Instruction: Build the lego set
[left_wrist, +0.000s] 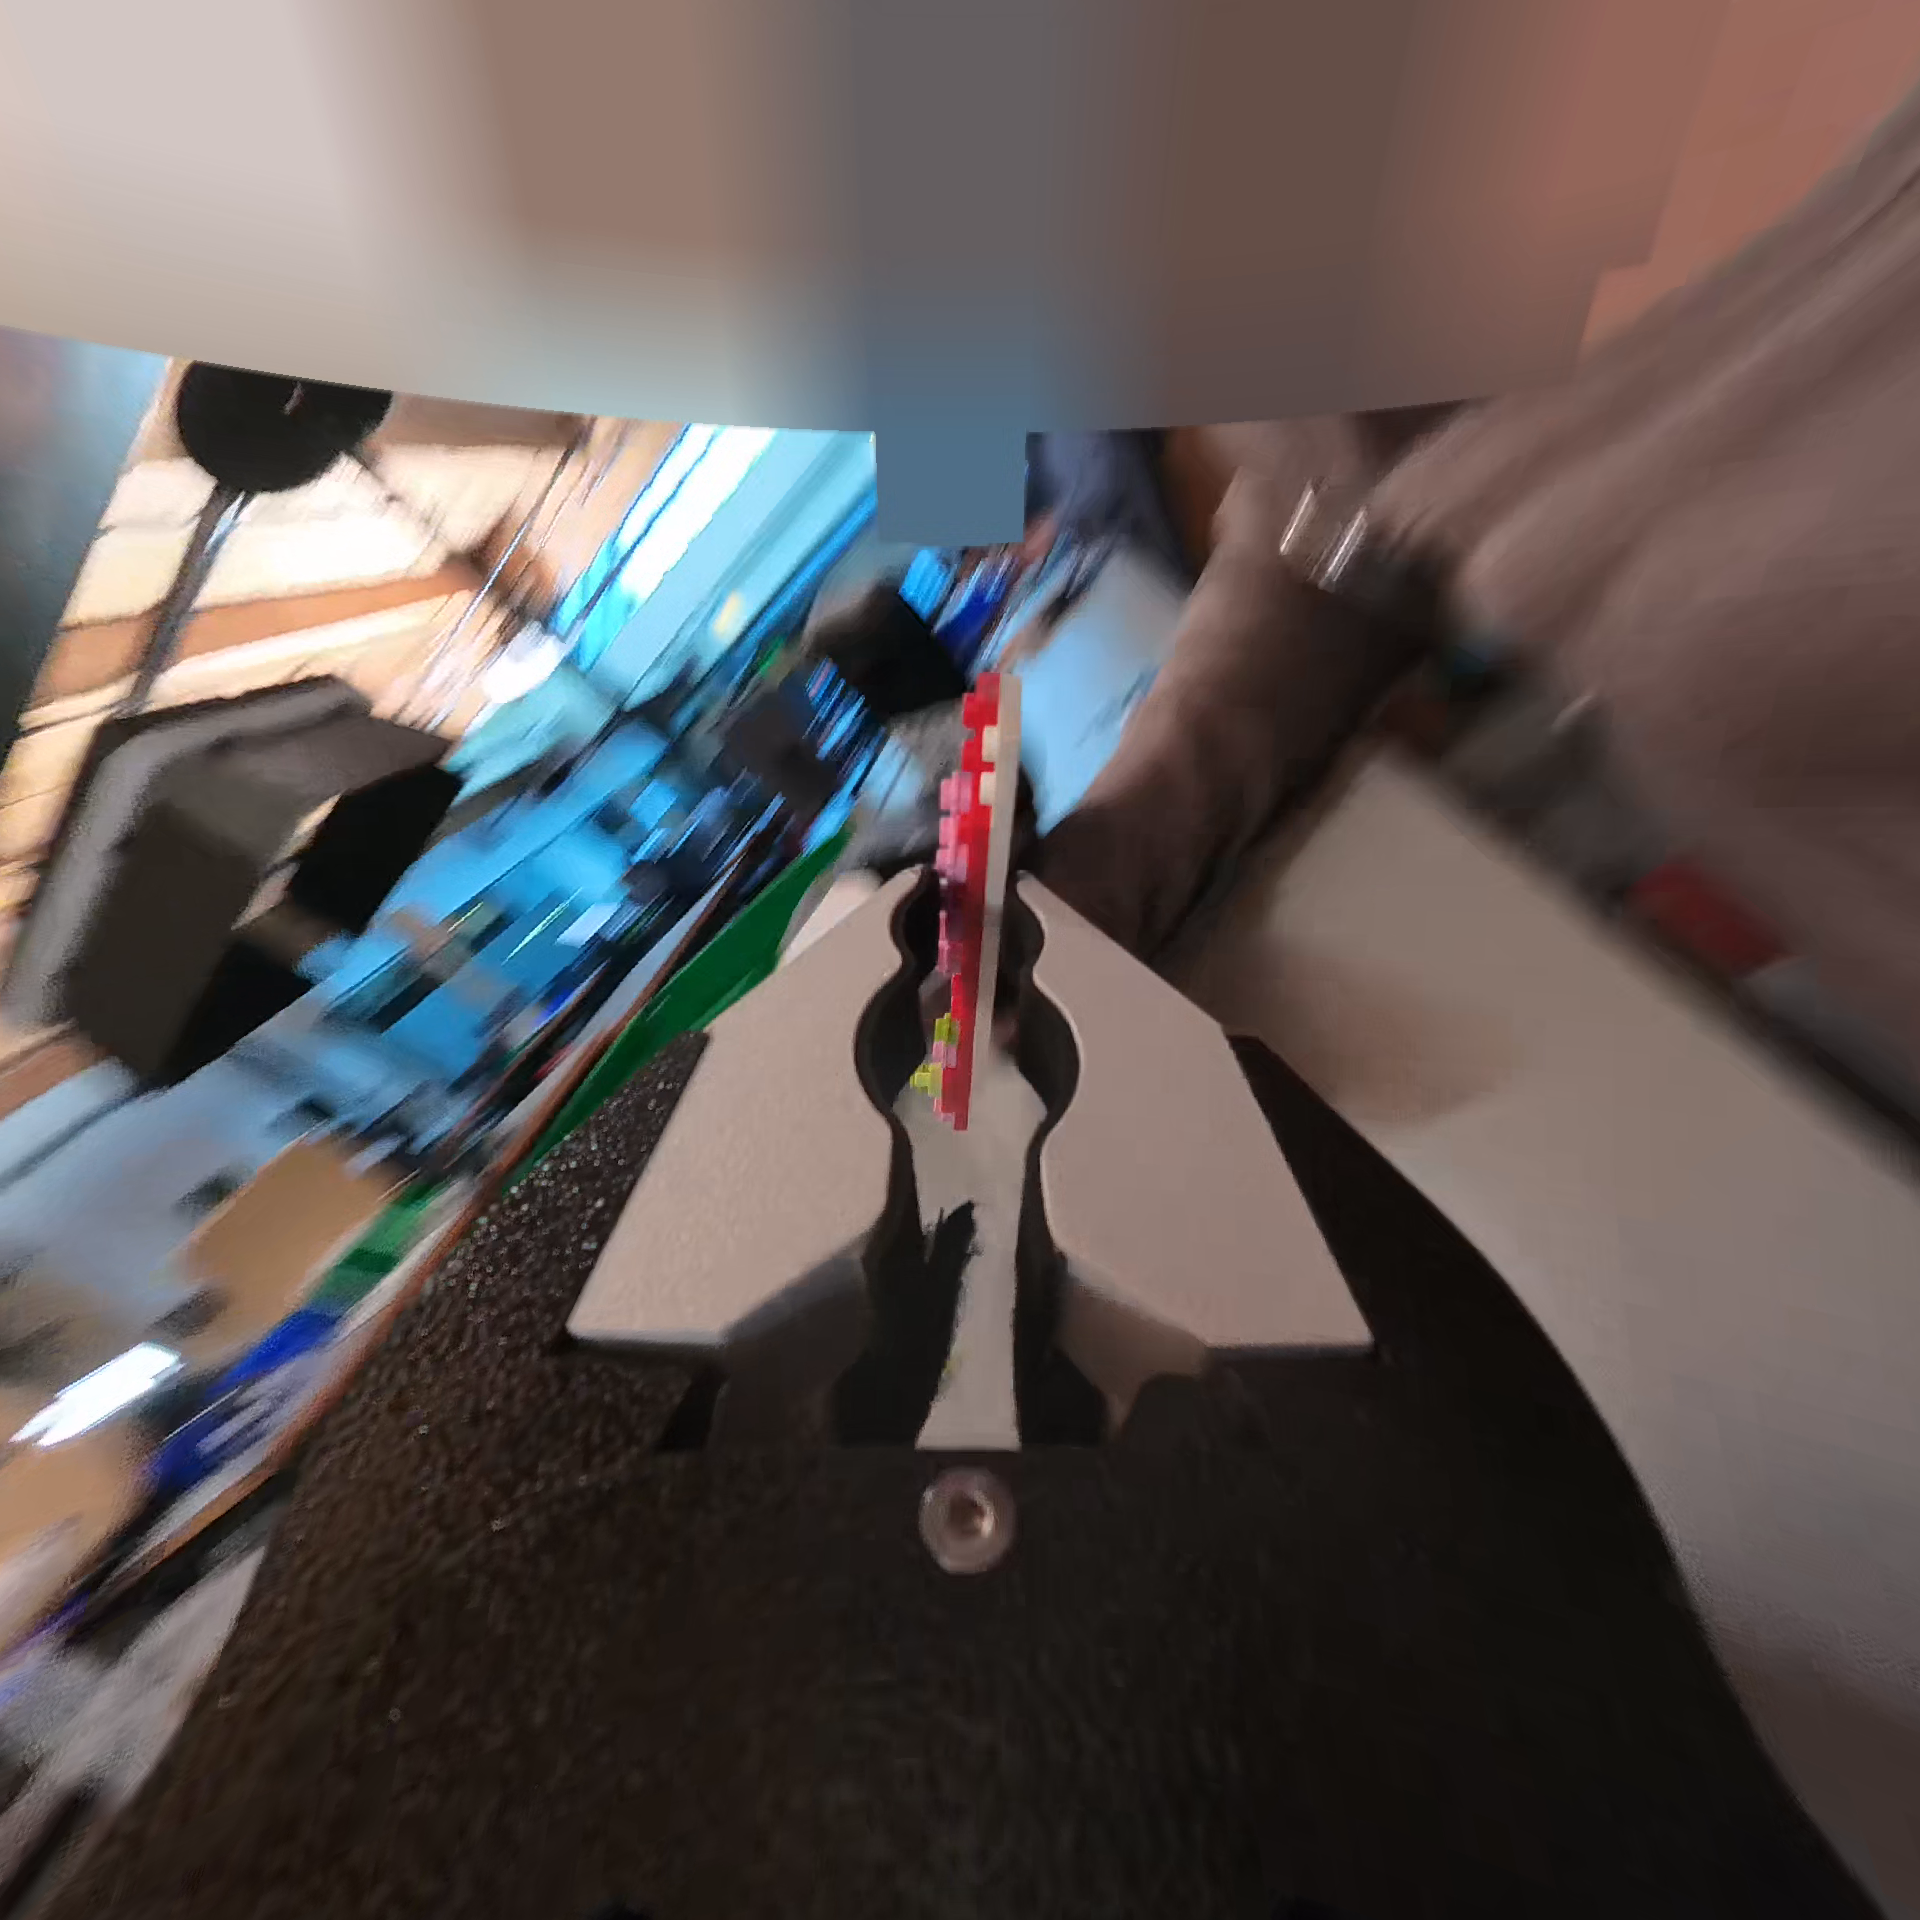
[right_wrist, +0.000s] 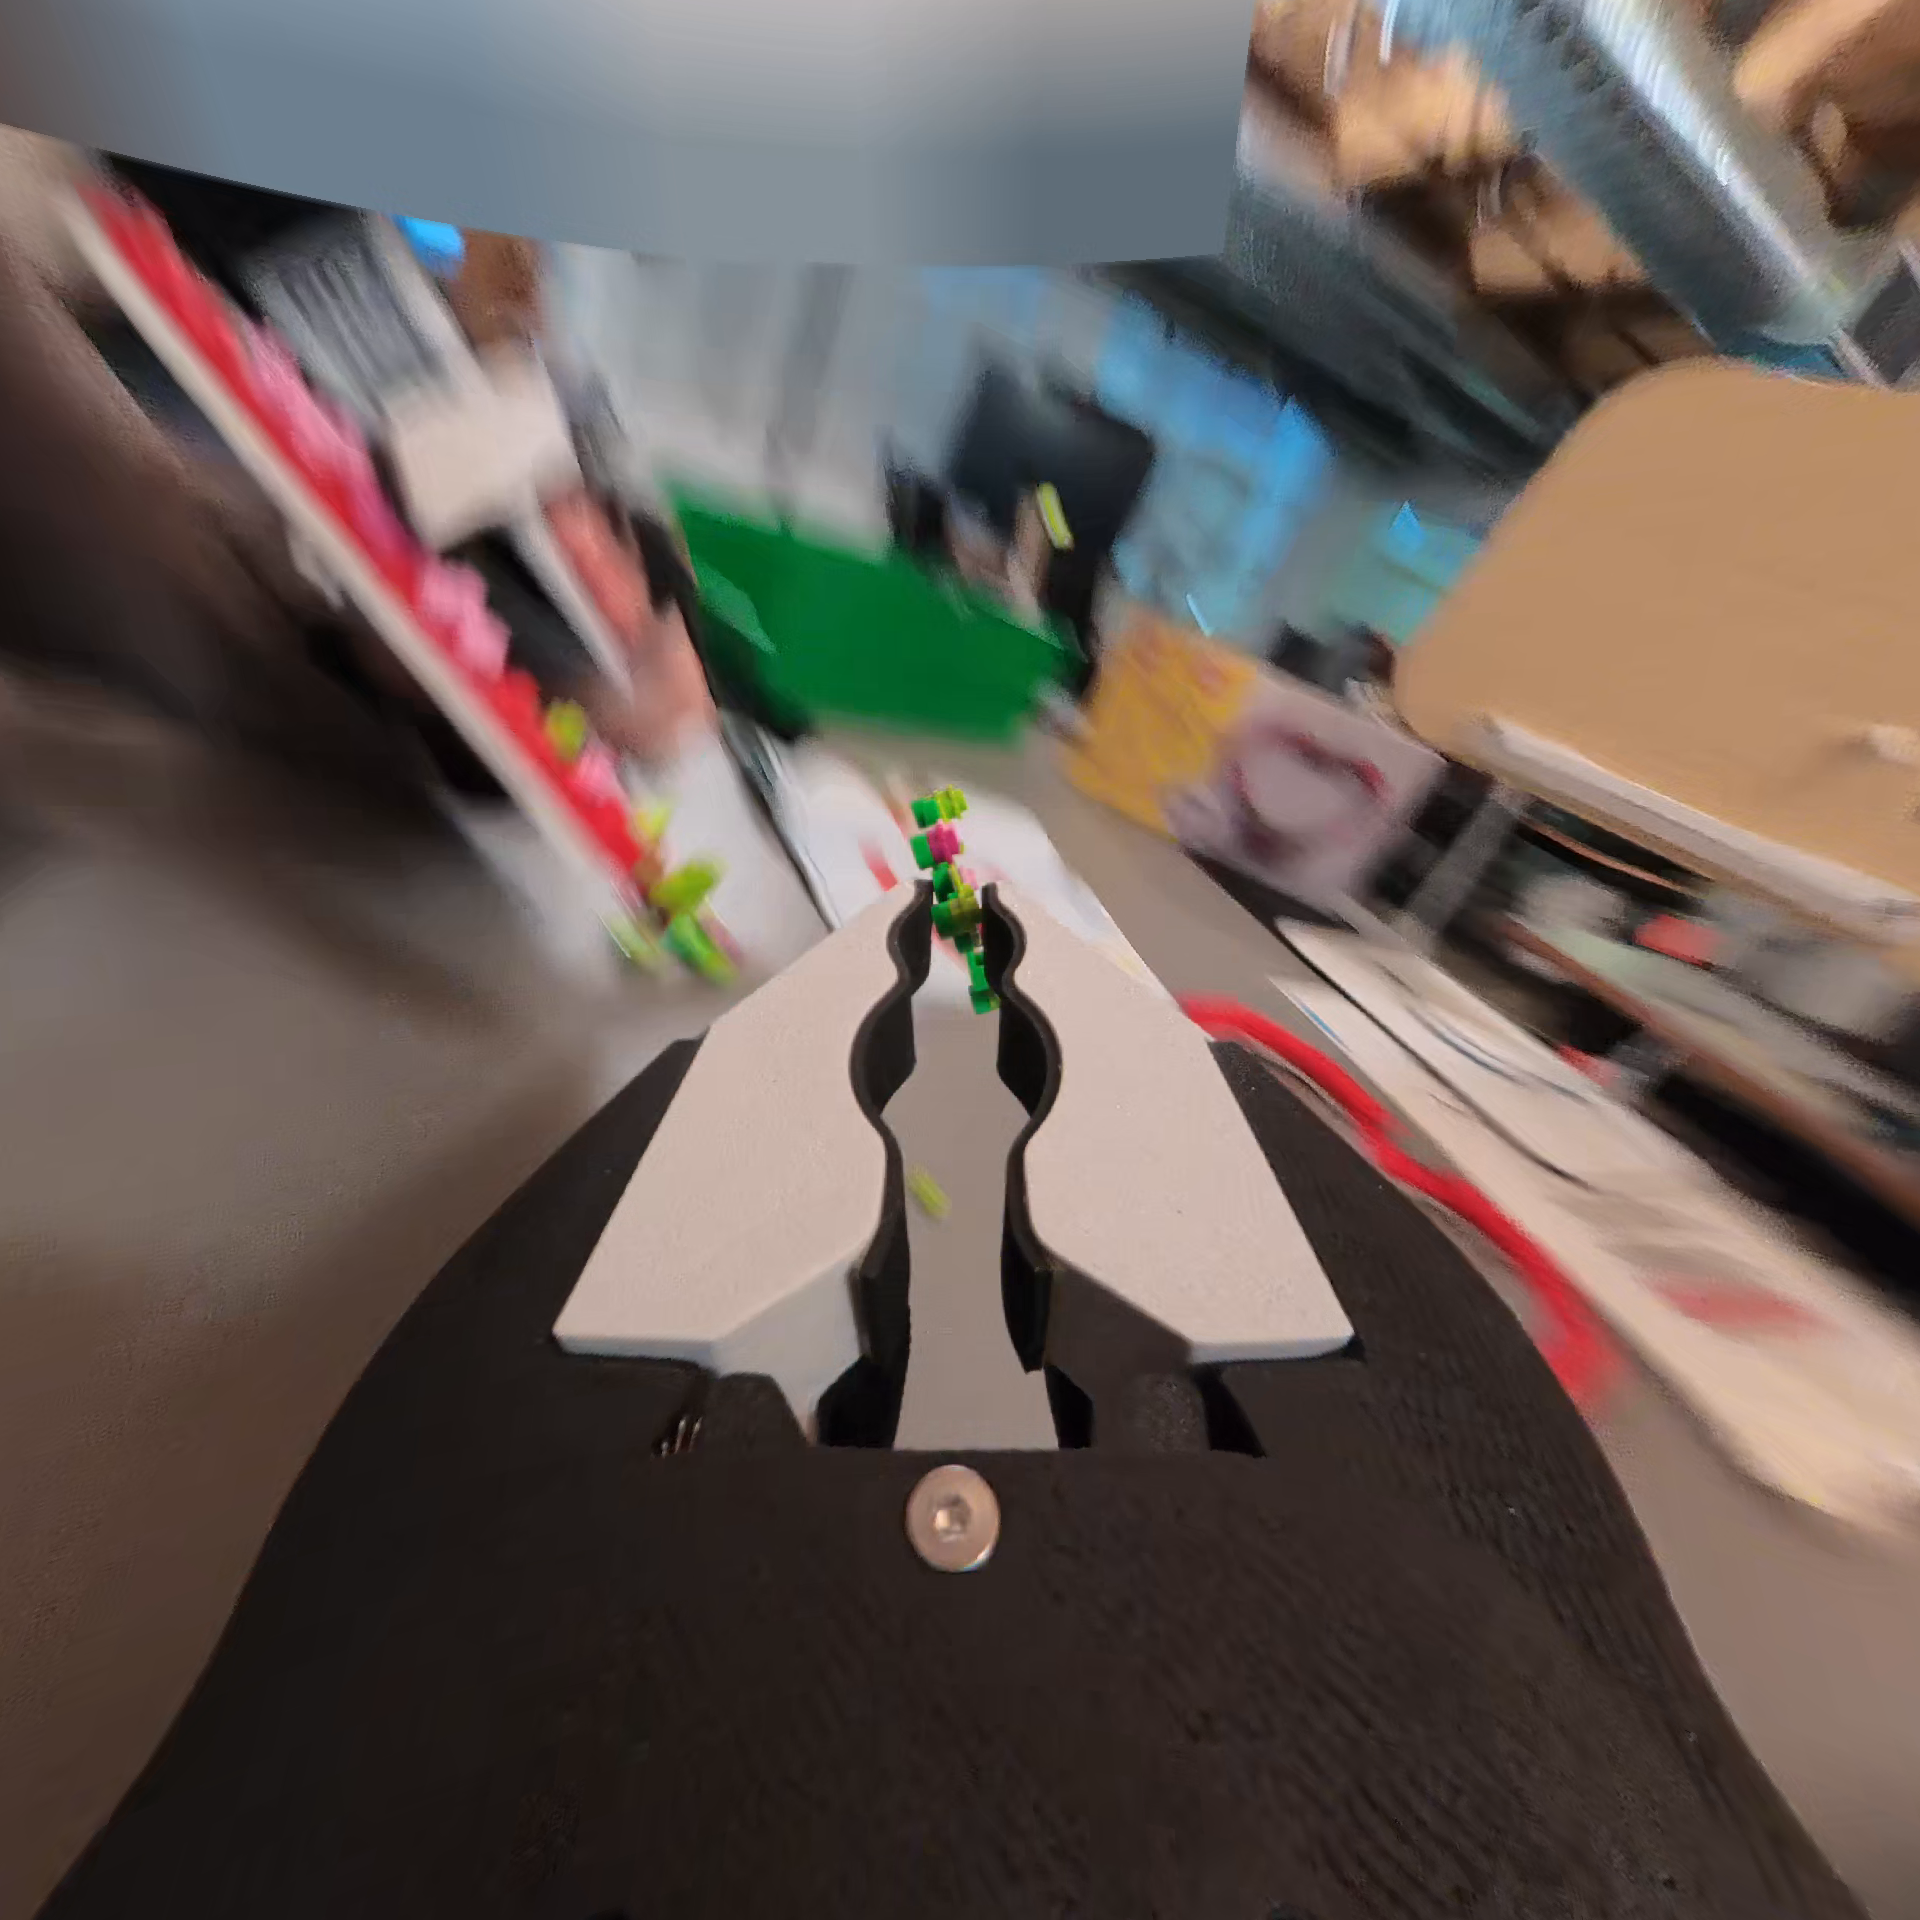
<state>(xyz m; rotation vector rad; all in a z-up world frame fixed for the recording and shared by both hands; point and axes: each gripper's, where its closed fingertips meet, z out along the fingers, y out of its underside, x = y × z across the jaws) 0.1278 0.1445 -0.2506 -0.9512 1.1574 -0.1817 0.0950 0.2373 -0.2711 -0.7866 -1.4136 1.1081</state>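
Observation:
In the left wrist view my left gripper (left_wrist: 971, 878) is shut on a thin white plate (left_wrist: 1000, 810), seen edge-on and upright. Red and pink bricks (left_wrist: 966, 790) cover the plate's left face, with lime bits near its lower end. In the right wrist view my right gripper (right_wrist: 954, 891) is shut on a small cluster of green, lime and pink bricks (right_wrist: 940, 831) that sticks out past the fingertips. The same plate with its red and pink bricks (right_wrist: 416, 582) shows blurred at the left, with lime pieces (right_wrist: 686, 914) at its near end. Both views are motion-blurred.
A person's hand with a ring (left_wrist: 1330, 540) is at the right of the left wrist view. A green sheet (right_wrist: 862, 623), a yellow box (right_wrist: 1153, 707), a red cable (right_wrist: 1455, 1174) and papers lie on the grey table (right_wrist: 260, 1143). A tan board (right_wrist: 1662, 623) stands at the right.

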